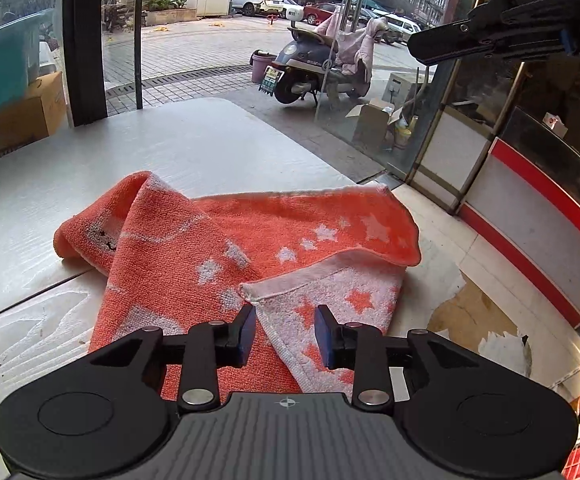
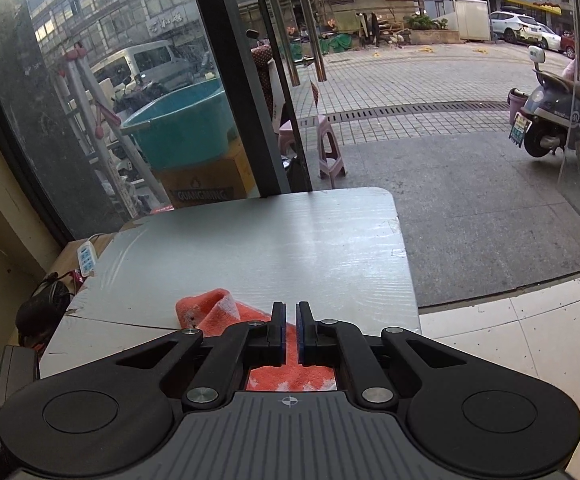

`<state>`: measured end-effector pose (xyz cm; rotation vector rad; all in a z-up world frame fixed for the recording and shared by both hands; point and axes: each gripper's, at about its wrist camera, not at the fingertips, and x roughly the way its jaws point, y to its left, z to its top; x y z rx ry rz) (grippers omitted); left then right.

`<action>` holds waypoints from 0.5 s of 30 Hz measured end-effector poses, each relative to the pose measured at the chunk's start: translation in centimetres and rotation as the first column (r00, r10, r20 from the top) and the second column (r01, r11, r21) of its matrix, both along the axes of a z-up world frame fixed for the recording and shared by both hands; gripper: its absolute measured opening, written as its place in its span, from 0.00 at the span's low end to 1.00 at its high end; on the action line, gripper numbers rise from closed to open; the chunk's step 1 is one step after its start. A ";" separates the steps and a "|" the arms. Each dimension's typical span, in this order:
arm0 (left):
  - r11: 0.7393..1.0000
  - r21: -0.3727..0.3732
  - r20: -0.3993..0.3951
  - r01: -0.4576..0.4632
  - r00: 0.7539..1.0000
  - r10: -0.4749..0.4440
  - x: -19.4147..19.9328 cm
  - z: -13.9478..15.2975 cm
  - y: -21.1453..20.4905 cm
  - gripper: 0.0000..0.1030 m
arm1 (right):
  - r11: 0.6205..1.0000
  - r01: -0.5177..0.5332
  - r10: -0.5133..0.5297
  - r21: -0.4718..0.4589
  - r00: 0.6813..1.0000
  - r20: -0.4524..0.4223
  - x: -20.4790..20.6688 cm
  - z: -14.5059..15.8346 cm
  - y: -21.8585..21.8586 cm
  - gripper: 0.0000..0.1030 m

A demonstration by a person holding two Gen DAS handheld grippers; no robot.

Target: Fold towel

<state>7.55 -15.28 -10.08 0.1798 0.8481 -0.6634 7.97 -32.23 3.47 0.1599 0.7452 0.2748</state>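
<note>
Two grippers in play. Left gripper (image 1: 285, 334) has its jaws spread wide, blue pads (image 1: 249, 330) either side of the turned-up pale corner of the orange terry towel with white stars (image 1: 250, 240), gripping nothing, and whether a pad touches the cloth I cannot tell. Right gripper (image 2: 290, 334) has its jaws nearly together with only a thin slit between the blue pads (image 2: 279, 336); nothing shows in that slit, so clenched and empty as far as visible. In the left wrist view the right gripper hangs well above the towel at the top right corner of the frame. Towel lies rumpled on the white rectangular folding table (image 1: 194, 148), near its front edge and toward the right edge, one corner flipped over showing the pale reverse, the left end rolled up into a hump. From the right wrist view only that hump and a strip under the gripper body show. Beyond the table's far edge: glass shopfront and a parked grey-blue scooter (image 1: 310, 68) outside.
</note>
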 end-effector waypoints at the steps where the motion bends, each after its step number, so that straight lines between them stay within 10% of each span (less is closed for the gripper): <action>1: 1.000 0.018 -0.005 0.001 1.000 -0.001 0.3 -0.4 -0.5 0.35 | 1.000 -0.003 0.003 -0.001 1.000 0.001 -0.1 0.0 0.0 0.05; 5: 0.998 0.060 -0.030 0.003 1.000 -0.001 0.9 -1.6 -1.5 0.34 | 1.000 -0.004 0.004 -0.018 1.000 -0.027 0.3 -1.0 -0.4 0.05; 10: 1.000 0.029 -0.018 0.001 1.000 -0.001 0.3 -0.8 -1.1 0.03 | 0.995 0.069 -0.077 -0.067 0.988 -0.136 2.3 -4.6 -1.9 0.07; 15: 1.000 0.017 0.037 0.018 0.999 -0.019 -1.0 0.4 -1.2 0.02 | 0.968 0.250 -0.235 -0.001 0.908 -0.346 5.0 -10.3 -5.8 0.14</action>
